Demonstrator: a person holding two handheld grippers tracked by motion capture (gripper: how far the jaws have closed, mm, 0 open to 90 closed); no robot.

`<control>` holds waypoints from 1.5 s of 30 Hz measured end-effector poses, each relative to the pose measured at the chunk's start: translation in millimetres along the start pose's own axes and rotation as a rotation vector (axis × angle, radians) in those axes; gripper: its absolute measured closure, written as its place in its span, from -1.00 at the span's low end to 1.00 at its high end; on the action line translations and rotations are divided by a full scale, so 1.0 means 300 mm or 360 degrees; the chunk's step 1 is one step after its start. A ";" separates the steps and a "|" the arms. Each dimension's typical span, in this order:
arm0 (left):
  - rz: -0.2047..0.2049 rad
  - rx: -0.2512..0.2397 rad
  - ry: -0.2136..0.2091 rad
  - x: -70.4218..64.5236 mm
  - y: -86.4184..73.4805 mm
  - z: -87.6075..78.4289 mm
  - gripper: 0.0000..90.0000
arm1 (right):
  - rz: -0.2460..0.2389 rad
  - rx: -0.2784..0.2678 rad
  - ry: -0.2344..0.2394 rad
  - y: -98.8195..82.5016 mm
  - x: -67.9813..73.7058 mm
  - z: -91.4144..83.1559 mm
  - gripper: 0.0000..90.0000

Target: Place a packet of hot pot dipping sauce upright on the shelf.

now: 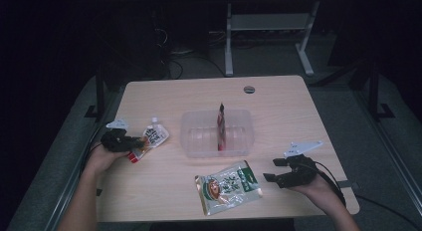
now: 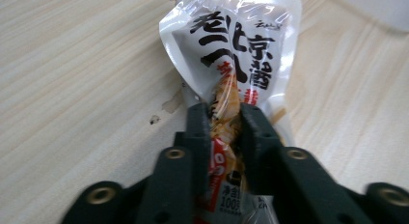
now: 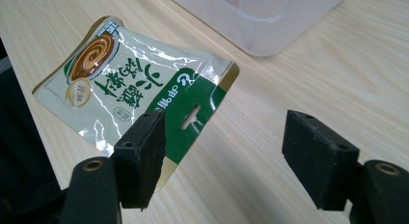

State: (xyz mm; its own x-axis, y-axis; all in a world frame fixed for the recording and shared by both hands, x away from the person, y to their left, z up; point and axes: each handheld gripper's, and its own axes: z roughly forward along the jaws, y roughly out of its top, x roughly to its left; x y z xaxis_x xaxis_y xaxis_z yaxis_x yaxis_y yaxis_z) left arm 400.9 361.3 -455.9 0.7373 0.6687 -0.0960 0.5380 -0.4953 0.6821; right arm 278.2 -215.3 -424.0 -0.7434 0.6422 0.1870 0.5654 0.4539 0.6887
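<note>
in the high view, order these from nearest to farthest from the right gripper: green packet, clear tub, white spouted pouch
1. green packet, flat on the table just left of the right gripper.
2. clear tub, mid-table, up and left of it.
3. white spouted pouch, far left, pinched between the left gripper fingers.

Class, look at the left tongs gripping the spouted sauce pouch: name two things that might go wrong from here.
1. The left tongs pinch the soft spouted pouch near its lower end, so it may sag or slip when lifted.
2. The clear tub already holds an upright sachet; dropping the pouch in might topple it.
</note>
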 end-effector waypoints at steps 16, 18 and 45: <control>-0.0095 -0.0151 -0.0071 -0.014 -0.025 -0.082 0.99 | 0.0105 -0.0017 0.0100 0.014 -0.022 0.000 -0.38; -0.0101 -0.0182 -0.0101 -0.030 -0.023 -0.099 0.99 | 0.0136 -0.0027 0.0116 0.016 -0.021 -0.002 -0.34; 0.0098 -0.0387 -0.0382 -0.505 0.091 -0.181 0.99 | 0.0039 -0.0123 0.0338 0.163 0.050 0.060 0.04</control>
State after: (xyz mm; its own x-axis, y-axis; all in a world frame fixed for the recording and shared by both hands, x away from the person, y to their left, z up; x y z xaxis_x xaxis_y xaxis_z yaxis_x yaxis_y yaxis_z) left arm 281.7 276.5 -383.3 0.8559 0.4780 -0.1974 0.3978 -0.3646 0.8419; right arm 301.1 -172.3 -400.0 -0.7927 0.5046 0.3421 0.5615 0.3859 0.7320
